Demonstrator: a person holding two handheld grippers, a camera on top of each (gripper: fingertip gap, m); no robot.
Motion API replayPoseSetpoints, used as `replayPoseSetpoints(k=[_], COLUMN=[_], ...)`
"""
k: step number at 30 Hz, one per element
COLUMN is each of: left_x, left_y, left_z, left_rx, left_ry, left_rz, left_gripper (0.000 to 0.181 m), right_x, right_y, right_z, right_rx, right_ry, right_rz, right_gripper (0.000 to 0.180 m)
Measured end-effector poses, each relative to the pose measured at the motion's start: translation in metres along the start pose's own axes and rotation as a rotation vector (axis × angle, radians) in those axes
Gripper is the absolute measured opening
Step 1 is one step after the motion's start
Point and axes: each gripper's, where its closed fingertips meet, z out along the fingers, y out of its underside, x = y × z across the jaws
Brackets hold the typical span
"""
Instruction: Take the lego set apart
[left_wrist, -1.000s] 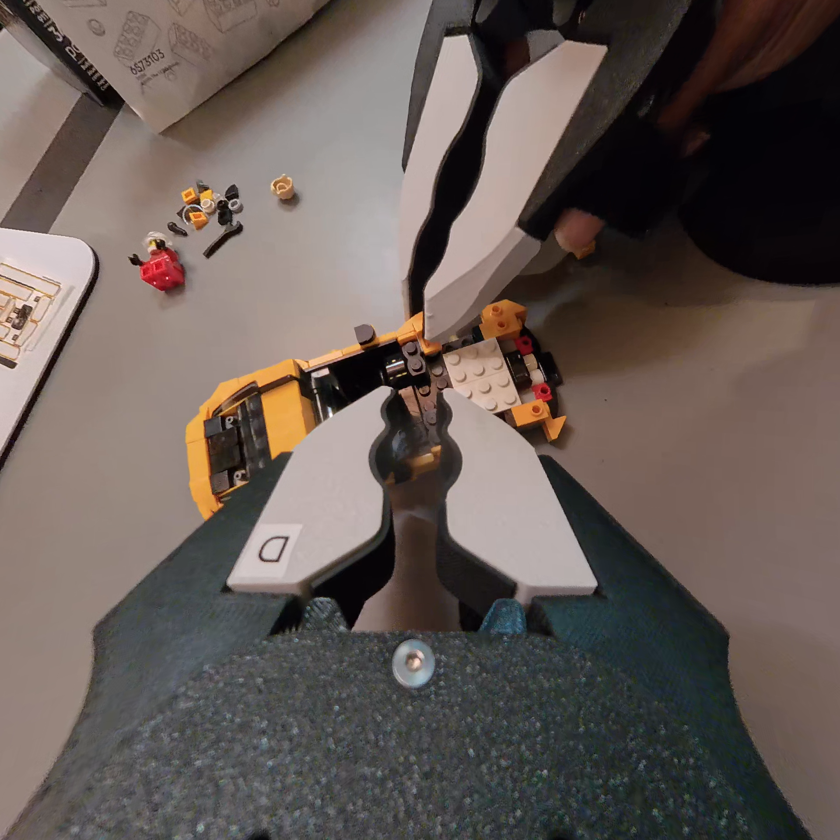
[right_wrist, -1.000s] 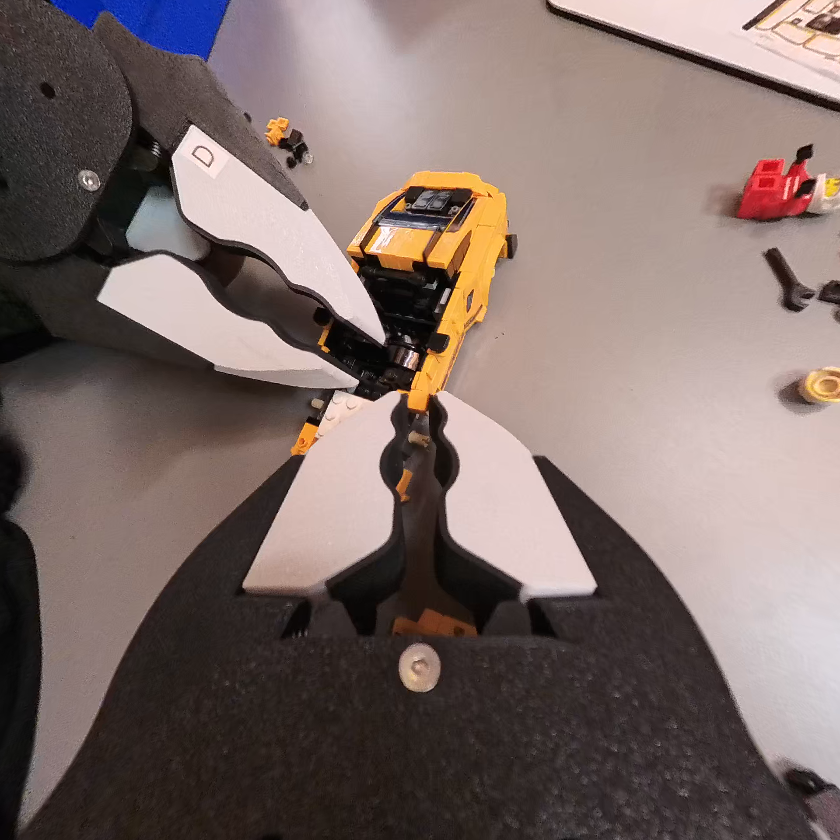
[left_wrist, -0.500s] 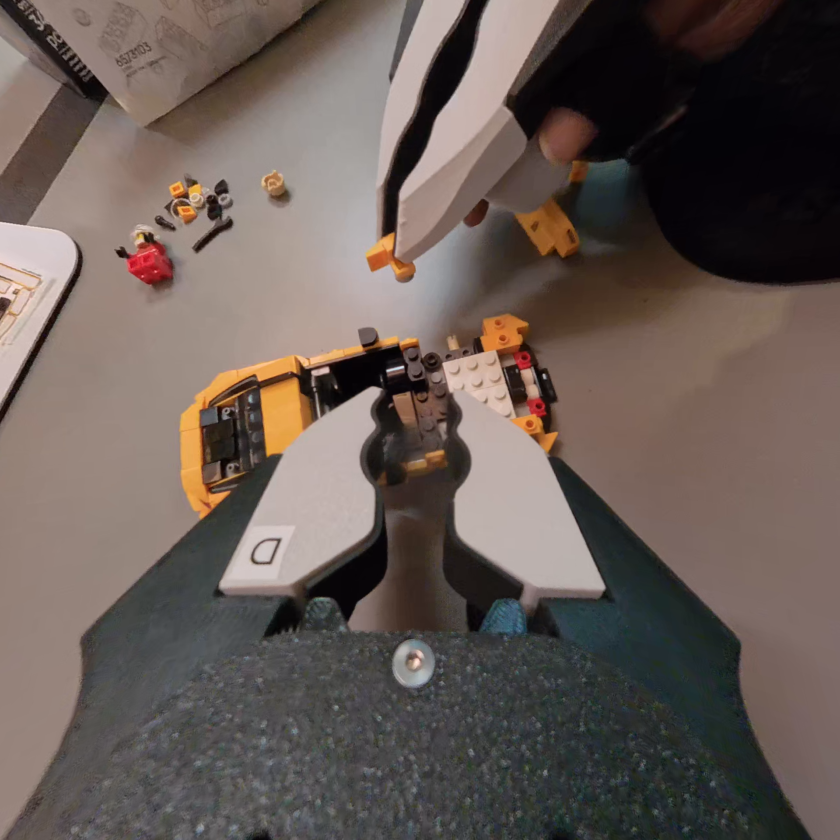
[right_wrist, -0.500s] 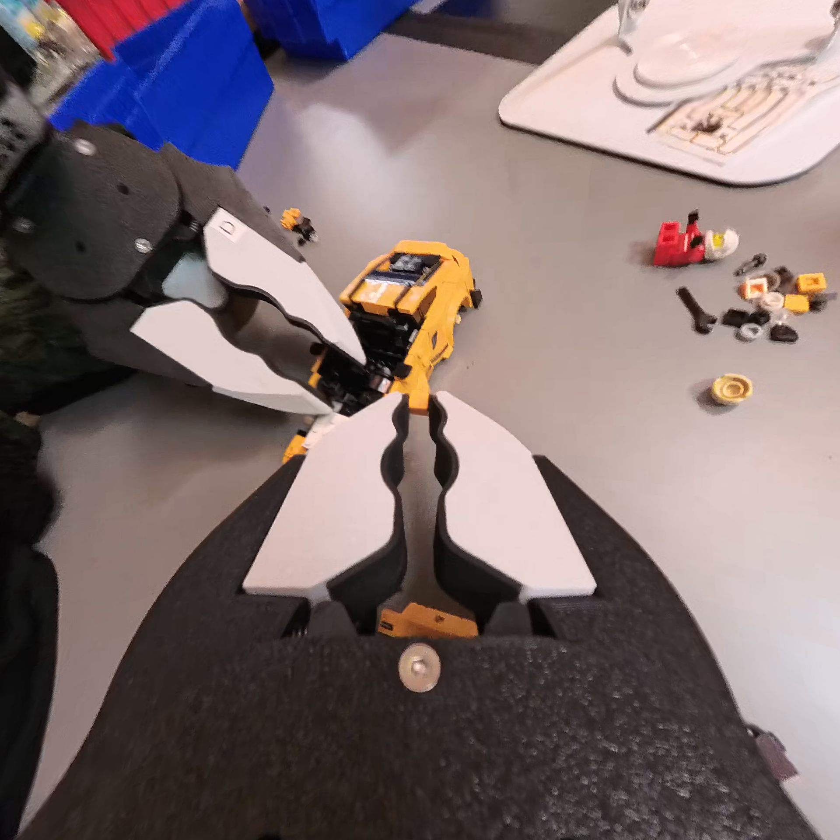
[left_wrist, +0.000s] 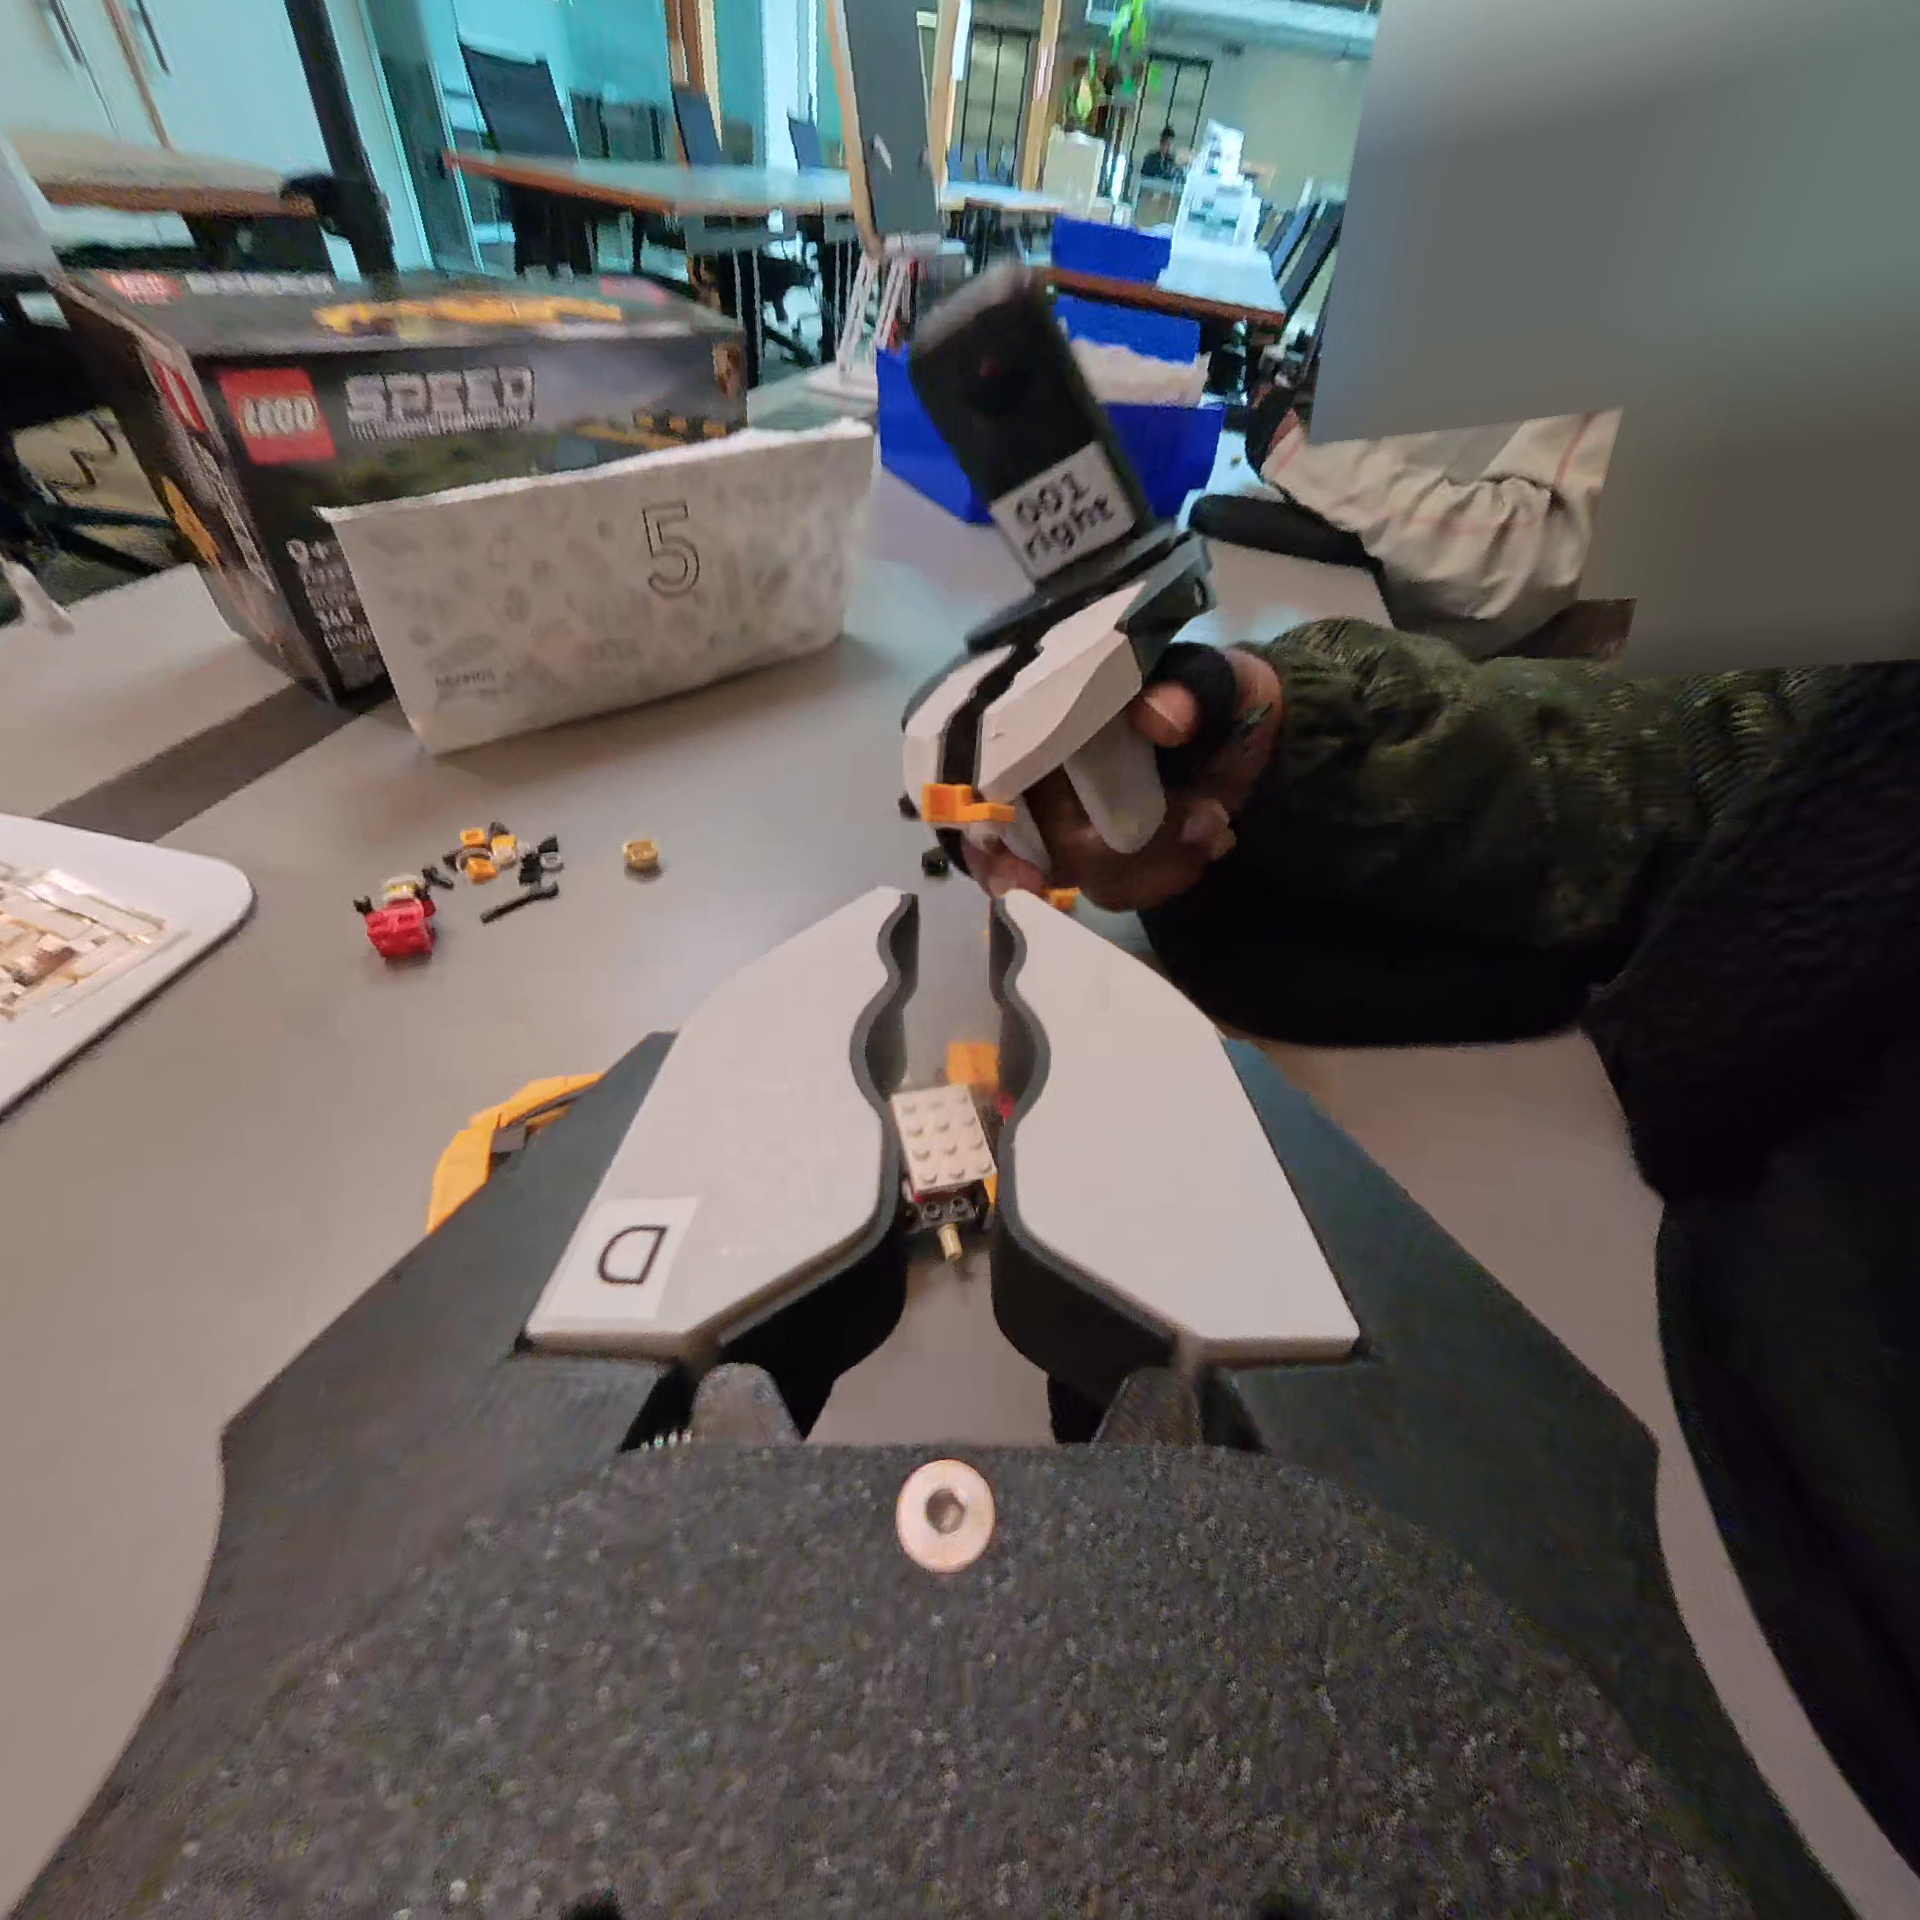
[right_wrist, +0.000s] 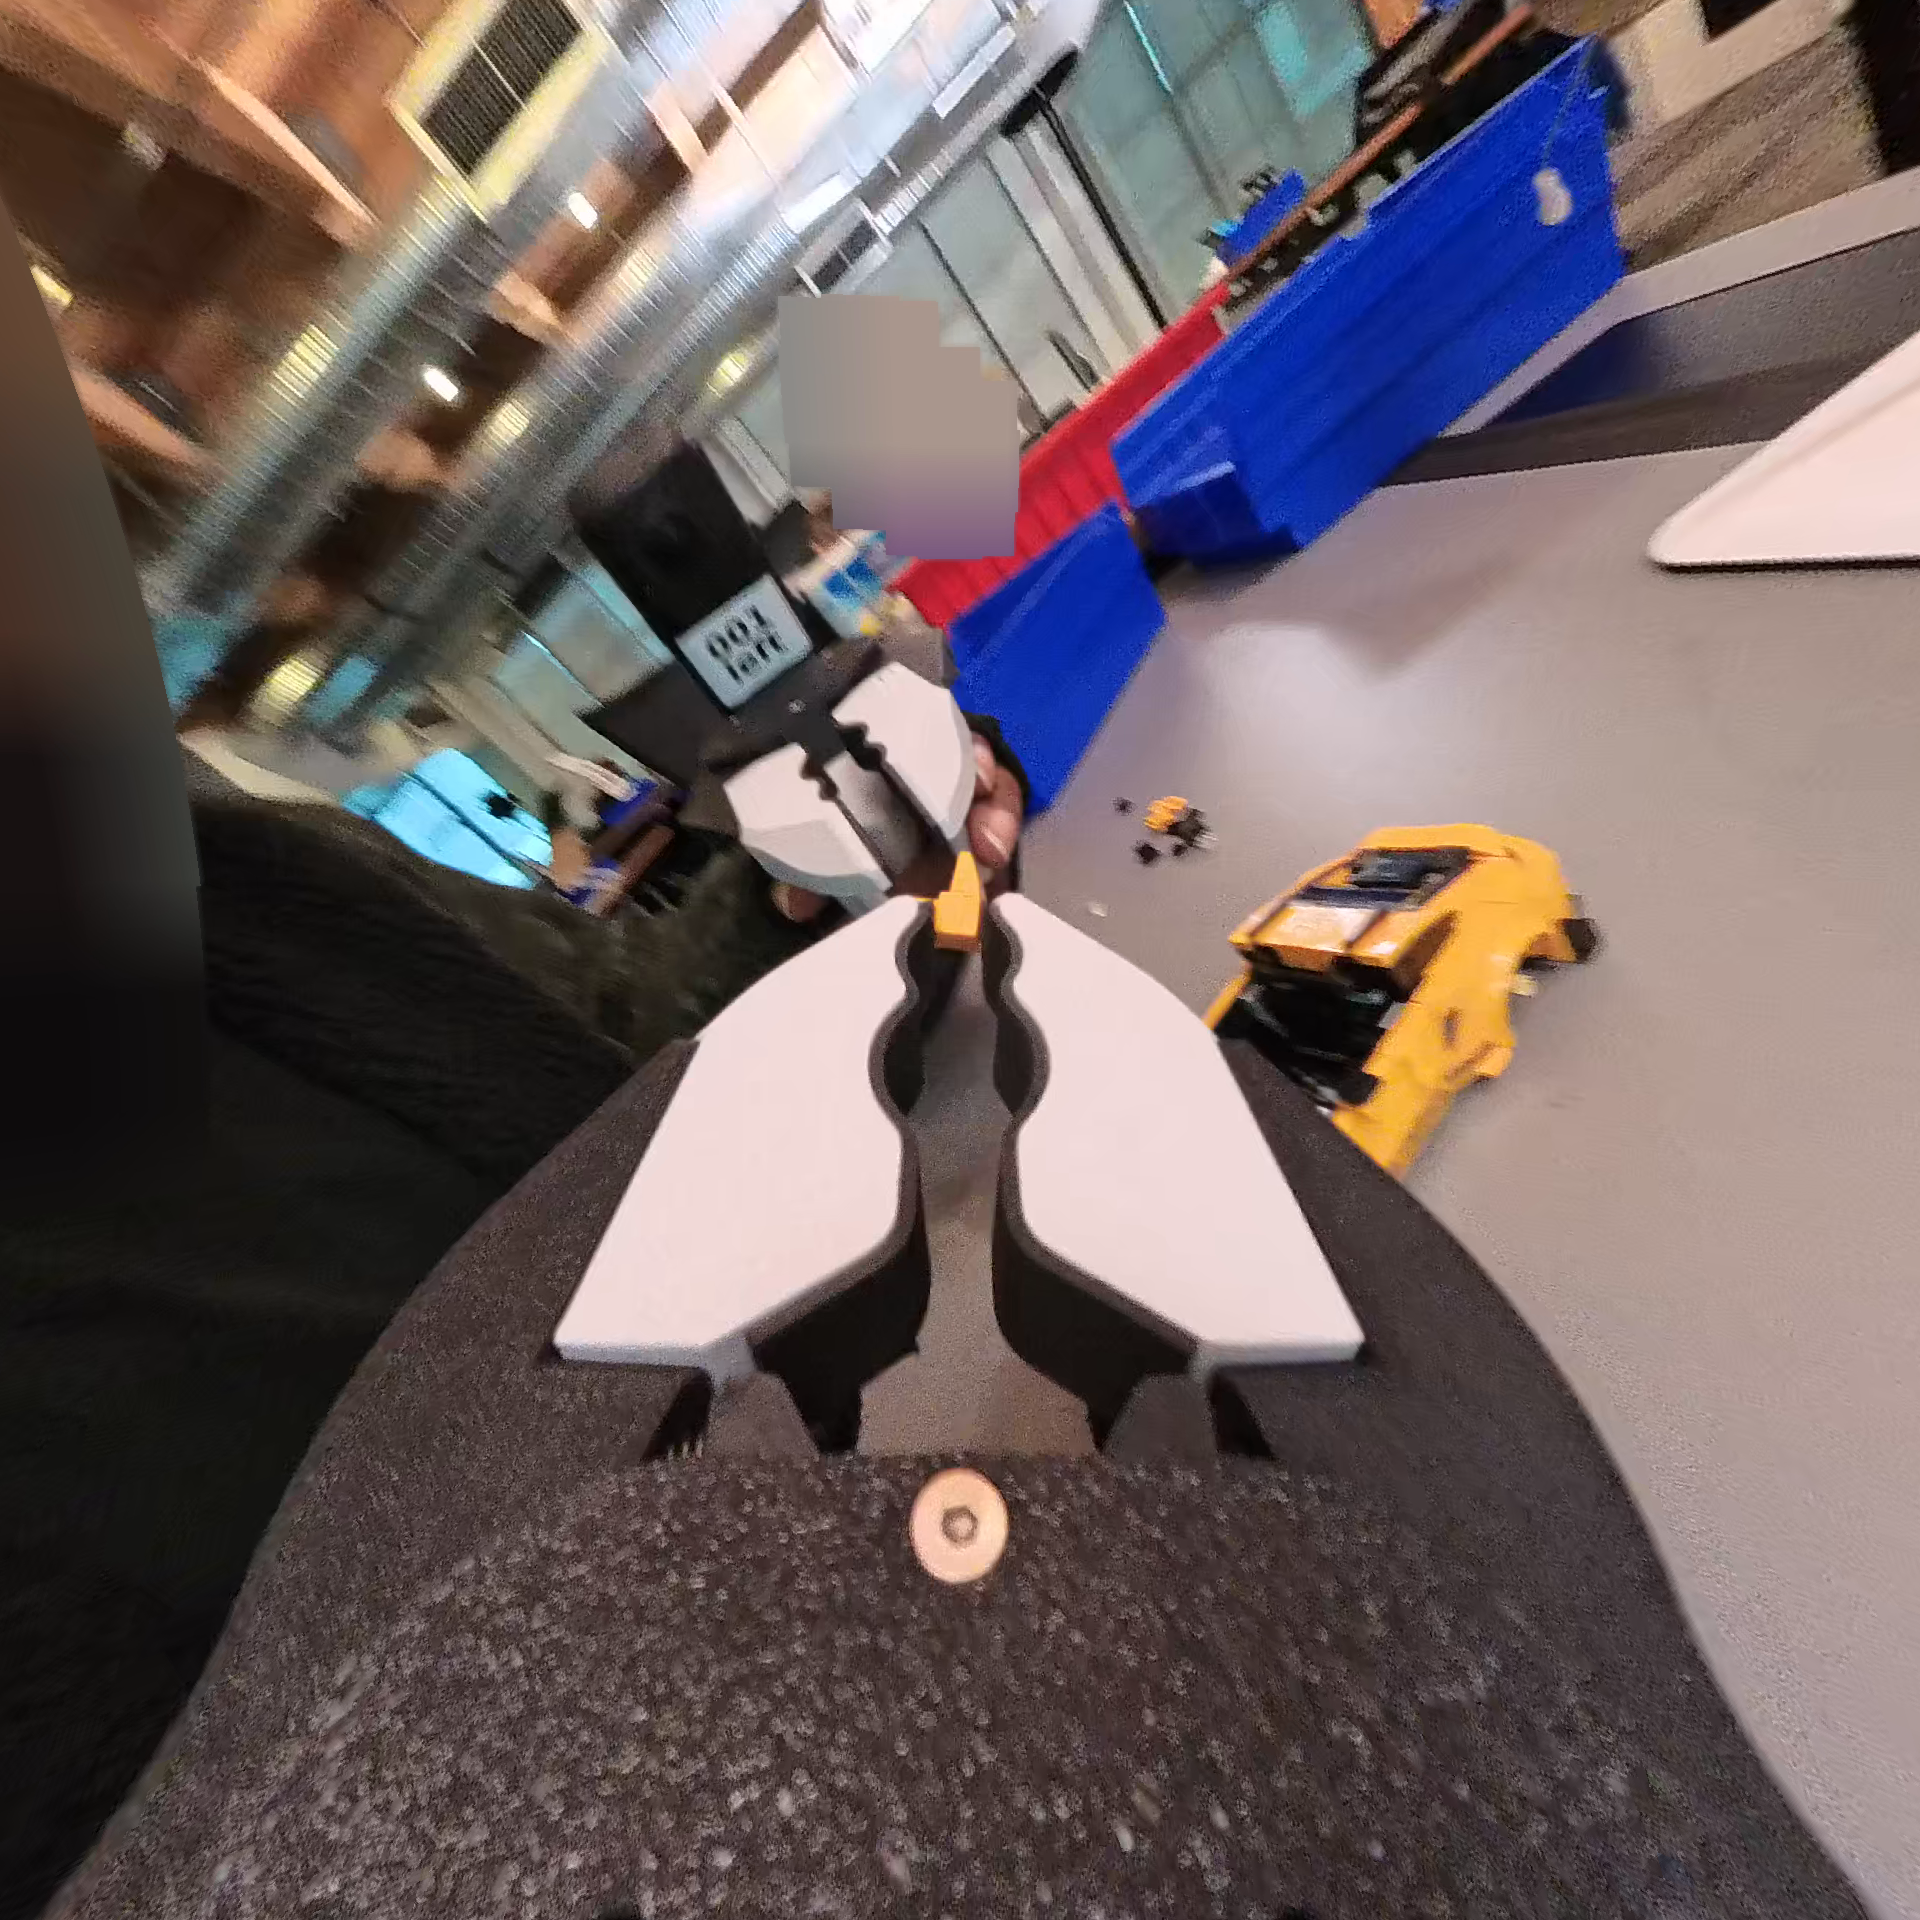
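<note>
The yellow lego car (right_wrist: 1403, 956) lies on the grey table (right_wrist: 1558, 727) with its roof section off and its black inside showing. In the left wrist view its white studded plate (left_wrist: 940, 1138) shows below, through the gap between my left fingers, and its hood (left_wrist: 499, 1132) sticks out to the left. My left gripper (left_wrist: 951, 909) is open and empty above the car; it also shows in the right wrist view (right_wrist: 883, 842). My right gripper (right_wrist: 956, 920) is shut on a small orange piece (right_wrist: 956, 914), held in the air; the piece also shows in the left wrist view (left_wrist: 961, 805).
Loose small parts (left_wrist: 499, 862) and a red piece (left_wrist: 400, 925) lie at the left. The set's box (left_wrist: 416, 436) and a white bag (left_wrist: 603, 592) stand behind them, and a white tray (left_wrist: 104, 935) is at the far left. Blue bins (right_wrist: 1351, 364) stand at the back. More tiny parts (right_wrist: 1169, 821) lie beyond the car. My two grippers' fingertips are within a few centimetres of each other.
My right gripper pulled the small orange piece off the car's rear and lifted it away. My left gripper rose off the car's middle, and both views tilted up towards the room.
</note>
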Motion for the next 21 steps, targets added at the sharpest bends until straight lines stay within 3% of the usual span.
replayPoseSetpoints(k=[10, 21], left_x=[0.021, 0.012], left_y=[-0.025, -0.02], left_z=[0.001, 0.001], left_rx=[0.082, 0.025], left_ry=[-0.154, -0.277], left_rz=[0.287, 0.35], left_gripper=[0.012, 0.007], right_x=[-0.032, -0.025], right_y=[-0.008, -0.008], right_z=[0.021, 0.026], right_rx=[0.168, 0.233], right_ry=[-0.278, -0.246], right_rz=[0.359, 0.428], right_gripper=[0.008, 0.008])
